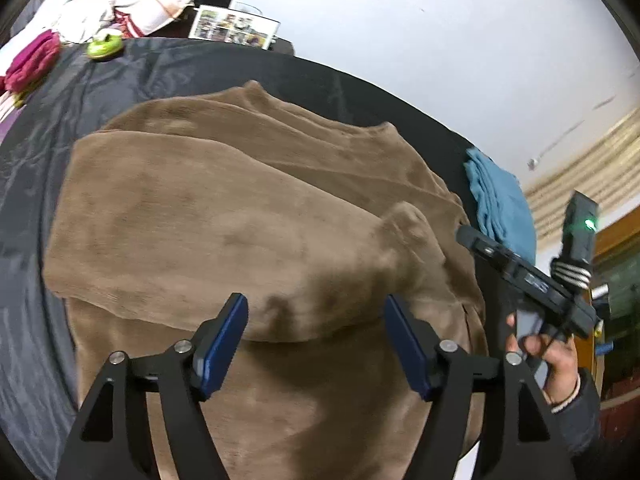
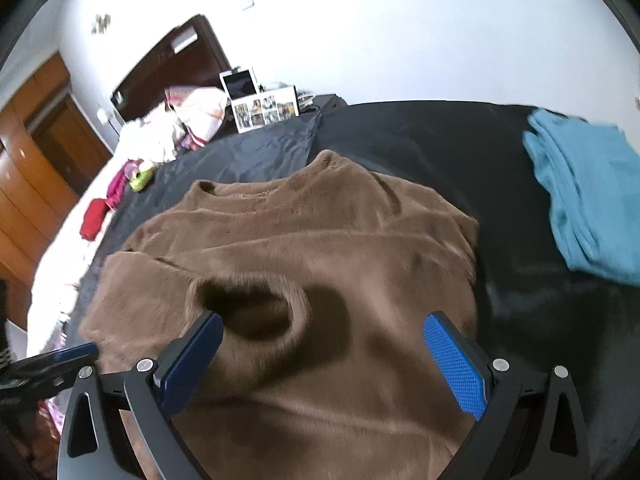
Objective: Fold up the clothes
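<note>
A dark sheet (image 2: 420, 148) is covering the bed, and a brown sweater (image 2: 320, 248) is lying spread across the middle of it, collar pointing away from both cameras. One sleeve is lying folded across the body, its open cuff (image 2: 256, 312) gaping toward the right wrist camera.

A folded blue garment (image 2: 588, 196) is sitting on the sheet to the right of the sweater, apart from it. At the far left end of the bed, pillows (image 2: 196, 114) and loose white and pink cloth are piling up, with a photo frame (image 2: 266, 114) standing behind them.

The left gripper (image 1: 316, 344) is hovering over the near part of the sweater, its jaws spread wide and holding nothing; the folded sleeve is lying just beyond its blue pads (image 1: 226, 344). The right gripper (image 2: 324, 360) is likewise hanging spread and empty over the sweater, the cuff sitting just ahead of its left pad (image 2: 192, 364); whether that pad is touching the fabric cannot be told. In the left wrist view the right gripper is showing at the sweater's right edge, with a hand (image 1: 548, 364) gripping its handle.

A small green object (image 1: 104, 46) is resting on the sheet near the pillows.
</note>
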`<state>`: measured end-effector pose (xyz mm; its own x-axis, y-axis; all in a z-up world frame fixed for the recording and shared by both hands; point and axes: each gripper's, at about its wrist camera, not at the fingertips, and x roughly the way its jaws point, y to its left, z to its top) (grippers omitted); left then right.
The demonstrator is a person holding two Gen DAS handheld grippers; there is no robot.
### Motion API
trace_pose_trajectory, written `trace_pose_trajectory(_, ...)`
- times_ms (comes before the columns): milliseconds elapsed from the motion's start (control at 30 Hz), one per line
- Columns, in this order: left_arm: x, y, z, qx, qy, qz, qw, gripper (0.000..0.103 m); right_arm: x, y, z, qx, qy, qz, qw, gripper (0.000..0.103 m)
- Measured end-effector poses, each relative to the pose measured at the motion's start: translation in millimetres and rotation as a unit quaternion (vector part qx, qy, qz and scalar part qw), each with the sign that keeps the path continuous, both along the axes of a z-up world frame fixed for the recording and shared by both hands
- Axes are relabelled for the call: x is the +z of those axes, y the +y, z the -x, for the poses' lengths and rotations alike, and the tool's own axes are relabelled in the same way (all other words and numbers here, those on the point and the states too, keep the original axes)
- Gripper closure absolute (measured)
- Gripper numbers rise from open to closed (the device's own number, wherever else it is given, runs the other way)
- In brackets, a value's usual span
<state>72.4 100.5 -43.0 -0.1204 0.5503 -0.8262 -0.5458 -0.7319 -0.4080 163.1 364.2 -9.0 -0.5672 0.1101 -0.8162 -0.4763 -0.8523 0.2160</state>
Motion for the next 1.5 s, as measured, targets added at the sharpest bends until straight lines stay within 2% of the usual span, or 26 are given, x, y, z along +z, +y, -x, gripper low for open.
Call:
trace_pose_trajectory(167, -4, -11, 19, 0.016, -0.005, 0.004, 0.9998, 0.026, -24, -5, 22, 0.019, -0.066, -0.028, 0.997, 0.001)
trace_pose_trajectory(467, -20, -26, 52, 0.028, -0.020, 0.019, 0.9992, 0.025, -57, -20, -33, 0.060, -0.142, -0.056, 0.986, 0.001)
trace_pose_trajectory(600, -26, -29, 62, 0.028, -0.026, 0.026, 0.9989, 0.025, -56, -25, -50, 0.053, -0.163, -0.088, 0.981, 0.001)
trace_pose_trajectory(667, -28, -29, 66, 0.026, -0.028, 0.028, 0.9989, 0.025, -48, -18, -57, 0.028, -0.135, -0.061, 0.989, 0.001)
trace_pose_trajectory(767, -31, -30, 72, 0.022, -0.031, 0.030, 0.9988, 0.025, -31, -4, -65, -0.013, -0.056, 0.018, 0.998, 0.001)
trace_pose_trajectory(833, -32, -30, 76, 0.018, -0.031, 0.031, 0.9989, 0.025, -22, 3, -57, -0.024, -0.007, 0.071, 0.997, 0.001)
trace_pose_trajectory(900, -33, -30, 79, 0.015, -0.032, 0.033, 0.9988, 0.025, -21, 6, -45, -0.023, 0.019, 0.099, 0.995, 0.001)
trace_pose_trajectory(967, -35, -29, 83, 0.011, -0.033, 0.034, 0.9988, 0.025, -26, 3, -30, -0.019, 0.019, 0.101, 0.994, 0.001)
trace_pose_trajectory(1233, -47, -33, 100, 0.010, -0.040, 0.040, 0.9983, 0.025, -66, -19, 13, 0.010, -0.039, 0.068, 0.997, 0.004)
trace_pose_trajectory(1333, -52, -36, 106, 0.014, -0.045, 0.044, 0.9979, 0.024, -71, -36, 20, 0.030, -0.062, 0.026, 0.997, 0.014)
trace_pose_trajectory(1500, -57, -39, 115, 0.016, -0.051, 0.045, 0.9975, 0.024, -65, -47, 25, 0.041, -0.061, 0.011, 0.997, 0.069)
